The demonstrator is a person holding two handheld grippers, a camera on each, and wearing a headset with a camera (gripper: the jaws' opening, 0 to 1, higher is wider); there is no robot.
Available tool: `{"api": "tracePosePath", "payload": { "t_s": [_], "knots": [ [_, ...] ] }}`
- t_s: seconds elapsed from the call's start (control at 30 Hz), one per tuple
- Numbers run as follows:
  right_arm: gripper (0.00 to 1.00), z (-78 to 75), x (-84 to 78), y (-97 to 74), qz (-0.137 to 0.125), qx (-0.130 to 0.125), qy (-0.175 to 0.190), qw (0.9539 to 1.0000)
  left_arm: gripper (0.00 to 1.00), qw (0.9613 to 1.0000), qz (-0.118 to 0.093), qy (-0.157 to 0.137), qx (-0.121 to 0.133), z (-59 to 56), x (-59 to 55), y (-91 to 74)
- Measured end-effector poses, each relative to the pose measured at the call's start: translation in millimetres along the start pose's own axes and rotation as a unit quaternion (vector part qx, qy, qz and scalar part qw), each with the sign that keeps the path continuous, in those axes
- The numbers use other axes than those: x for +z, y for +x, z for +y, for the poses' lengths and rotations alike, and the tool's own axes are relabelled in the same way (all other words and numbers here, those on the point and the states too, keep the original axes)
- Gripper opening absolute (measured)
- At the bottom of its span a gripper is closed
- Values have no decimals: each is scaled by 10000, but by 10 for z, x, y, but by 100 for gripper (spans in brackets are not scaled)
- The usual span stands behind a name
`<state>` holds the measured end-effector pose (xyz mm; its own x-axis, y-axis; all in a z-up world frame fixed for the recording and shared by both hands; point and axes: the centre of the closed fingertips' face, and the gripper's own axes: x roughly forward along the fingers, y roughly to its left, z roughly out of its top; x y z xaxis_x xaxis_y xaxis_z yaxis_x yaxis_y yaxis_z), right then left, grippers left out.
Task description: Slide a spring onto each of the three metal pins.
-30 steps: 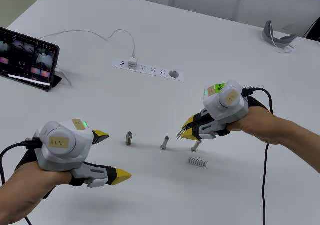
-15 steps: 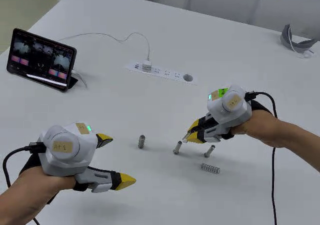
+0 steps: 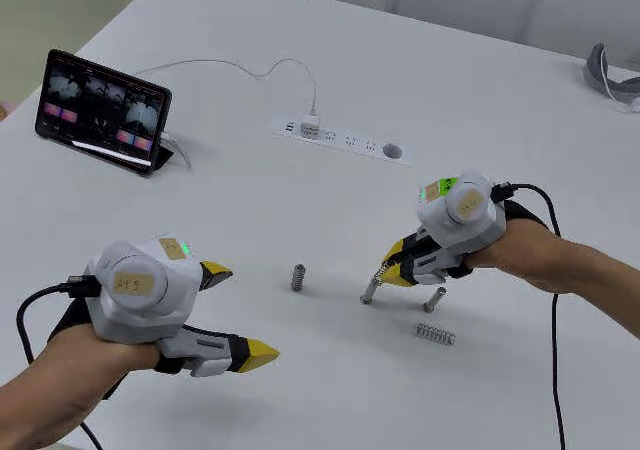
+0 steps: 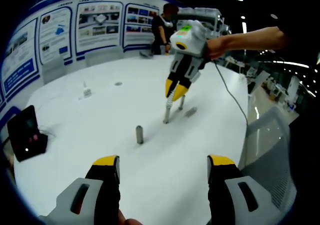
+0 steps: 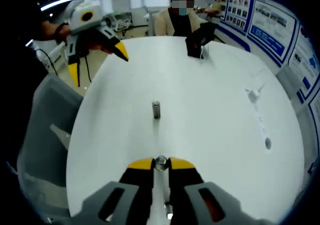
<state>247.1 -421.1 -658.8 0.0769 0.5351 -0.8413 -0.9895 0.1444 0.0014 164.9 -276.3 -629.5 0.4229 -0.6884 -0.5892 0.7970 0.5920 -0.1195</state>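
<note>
Spring (image 3: 379,274) tilted, tip at pin (image 3: 370,292), clamped in right gripper (image 3: 392,268) fingers; left gripper (image 3: 245,310) fingers apart.

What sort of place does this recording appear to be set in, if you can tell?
Most likely an office or lab meeting room rather than a workshop. A large white table carries a power strip and a tablet propped on a stand, and printed display posters line the wall.
</note>
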Motion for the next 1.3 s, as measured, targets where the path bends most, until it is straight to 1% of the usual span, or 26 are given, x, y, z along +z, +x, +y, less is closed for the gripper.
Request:
{"api": "tracePosePath", "payload": {
  "t_s": [0.23,0.33,0.47,0.57,0.67,0.77,1.0,1.3],
  "knots": [
    [12,7,39,52,22,48,-63,10000,72,10000,17,-32,31,21,-22,-28],
    [12,23,36,91,80,77,-110,9999,72,10000,17,-40,34,24,-22,-35],
    [12,45,-16,143,218,93,-232,9995,72,10000,11,-41,47,36,-23,-49],
    [12,34,-52,178,288,90,-295,9991,72,10000,12,-48,65,43,-23,-57],
    [12,34,-50,187,299,90,-305,9990,72,10000,25,-47,62,44,-34,-69],
    [13,30,-58,224,365,65,-448,9983,72,10000,36,-52,57,35,-51,-76],
    [13,46,-110,317,480,85,-516,9975,72,9999,82,-64,62,28,-91,-95],
    [13,29,-189,406,632,115,-608,9961,72,9999,78,-119,94,58,-100,-120]
  ]
}}
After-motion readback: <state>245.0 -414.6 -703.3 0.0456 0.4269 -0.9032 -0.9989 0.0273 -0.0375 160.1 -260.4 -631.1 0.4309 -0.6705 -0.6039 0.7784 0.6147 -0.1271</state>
